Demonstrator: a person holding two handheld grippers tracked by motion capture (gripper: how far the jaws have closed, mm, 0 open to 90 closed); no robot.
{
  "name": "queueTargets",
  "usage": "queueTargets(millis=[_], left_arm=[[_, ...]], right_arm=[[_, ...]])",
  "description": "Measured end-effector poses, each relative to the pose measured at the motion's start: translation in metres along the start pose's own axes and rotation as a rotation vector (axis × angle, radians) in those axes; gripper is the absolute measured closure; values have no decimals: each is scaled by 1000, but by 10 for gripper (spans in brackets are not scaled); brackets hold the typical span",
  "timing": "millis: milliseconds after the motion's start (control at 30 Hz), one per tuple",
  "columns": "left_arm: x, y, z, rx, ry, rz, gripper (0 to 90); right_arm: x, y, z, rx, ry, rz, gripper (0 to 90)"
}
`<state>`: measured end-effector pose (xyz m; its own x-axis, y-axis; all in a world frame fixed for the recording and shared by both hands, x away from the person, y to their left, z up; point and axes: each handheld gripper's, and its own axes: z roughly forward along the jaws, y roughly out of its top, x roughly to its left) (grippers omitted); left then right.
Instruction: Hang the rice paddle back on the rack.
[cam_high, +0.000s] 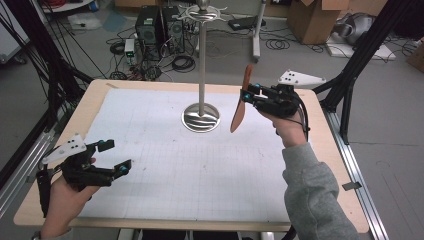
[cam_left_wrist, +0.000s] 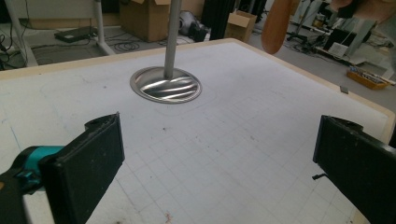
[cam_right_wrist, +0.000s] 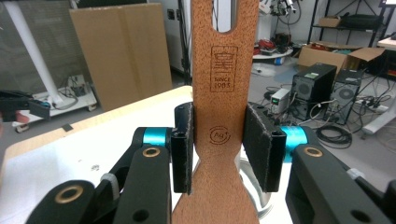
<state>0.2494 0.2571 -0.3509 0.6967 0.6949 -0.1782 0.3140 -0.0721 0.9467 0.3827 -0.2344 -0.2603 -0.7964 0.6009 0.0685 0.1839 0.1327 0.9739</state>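
While the left gripper (cam_high: 114, 156) hovers low over the near left part of the table (cam_high: 90, 105), its 2 jaws stand wide apart with nothing between them; the left gripper view shows the bare gridded sheet (cam_left_wrist: 224, 140) between the black pads (cam_left_wrist: 93, 158). Farther back, near the table's middle, stands a metal stand (cam_high: 201, 75), its thin pole rising from a round, shiny base (cam_high: 201, 118) that rests on the sheet. Just right of that pole, the wooden spatula (cam_high: 241, 100) hangs in the air, well clear of the sheet, tilted with its broad end down toward the base and its handle end up. To the right, the right gripper (cam_high: 251, 95) clamps the spatula at its narrow neck; in the right gripper view both pads (cam_right_wrist: 183, 147) press against the edges of the wood (cam_right_wrist: 218, 93), just below a stamped mark and an open slot.
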Motion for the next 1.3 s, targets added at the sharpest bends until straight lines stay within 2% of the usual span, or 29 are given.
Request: queueTargets(millis=[133,300,600,767,967,1067,1300], left_arm=[[1,0,-1,2,2,1,24],[1,-1,-2,5,12,7,24],[-1,-1,-1,11,12,7,24],[-2,-2,2,19,16,14,24],[-3,-2,2,24,15,23,24],[-3,-3,2,33,23,21,24],[-3,-3,2,34,28,24,23]], right_arm=[[-4,9,6,2,1,-11,647],[-13,18,10,3,10,13,647],[-24,21,14,0,7,41,647],[-25,32,22,9,-11,12,647],[-24,44,29,19,0,-13,647],[-24,49,30,20,15,-15,647],[-32,55,32,18,9,-9,647]])
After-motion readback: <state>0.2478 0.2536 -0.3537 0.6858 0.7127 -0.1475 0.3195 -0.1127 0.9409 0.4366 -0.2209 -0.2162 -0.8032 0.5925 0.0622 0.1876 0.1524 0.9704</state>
